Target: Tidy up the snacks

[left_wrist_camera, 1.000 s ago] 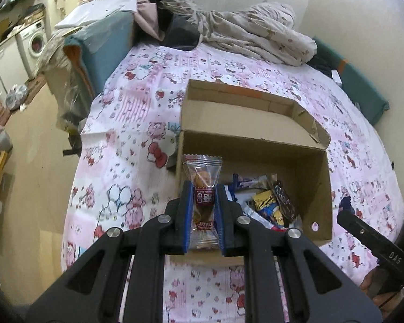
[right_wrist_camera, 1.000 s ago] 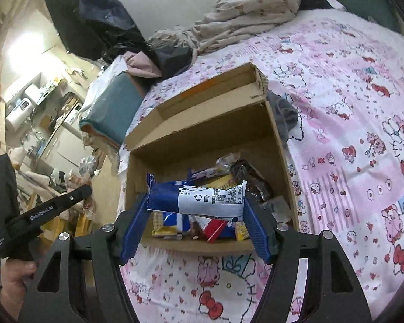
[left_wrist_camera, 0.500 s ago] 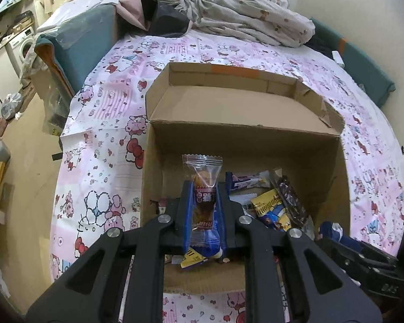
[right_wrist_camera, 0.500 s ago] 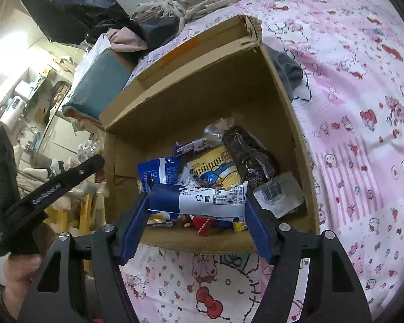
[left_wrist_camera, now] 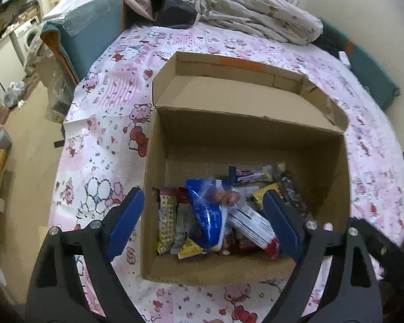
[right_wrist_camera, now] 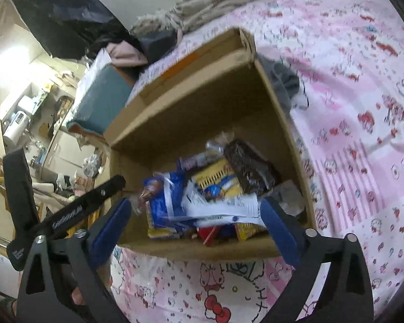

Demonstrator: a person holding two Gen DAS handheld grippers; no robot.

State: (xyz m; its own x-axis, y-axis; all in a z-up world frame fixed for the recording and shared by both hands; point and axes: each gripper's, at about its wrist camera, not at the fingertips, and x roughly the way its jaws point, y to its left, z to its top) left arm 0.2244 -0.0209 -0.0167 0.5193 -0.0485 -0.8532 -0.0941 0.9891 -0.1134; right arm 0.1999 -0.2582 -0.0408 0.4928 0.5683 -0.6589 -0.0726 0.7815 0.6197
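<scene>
An open cardboard box [left_wrist_camera: 245,137] stands on the pink patterned sheet and holds several snack packets. My left gripper [left_wrist_camera: 203,220] hangs over its near edge, jaws opening wide. A blue packet with a clear top [left_wrist_camera: 210,212] lies blurred and loose between them, on the pile, clear of both pads. My right gripper [right_wrist_camera: 195,231] is over the same box [right_wrist_camera: 202,115], jaws opening too. A white and blue bar [right_wrist_camera: 220,210] drops blurred between them, touching neither pad. A dark brownie packet [right_wrist_camera: 250,169] and a yellow packet [right_wrist_camera: 223,180] lie deeper in the box.
A crumpled blanket [left_wrist_camera: 256,13] lies at the bed's far end, and a grey cloth [right_wrist_camera: 282,83] beside the box. A teal padded block [left_wrist_camera: 94,35] stands at the bed's left corner, with bare floor [left_wrist_camera: 27,161] below. The left gripper's black finger [right_wrist_camera: 80,207] crosses the right wrist view.
Both grippers came down over the box and opened. The clear-topped packet left the left jaws and the white and blue bar left the right jaws; both now sit loose on the pile.
</scene>
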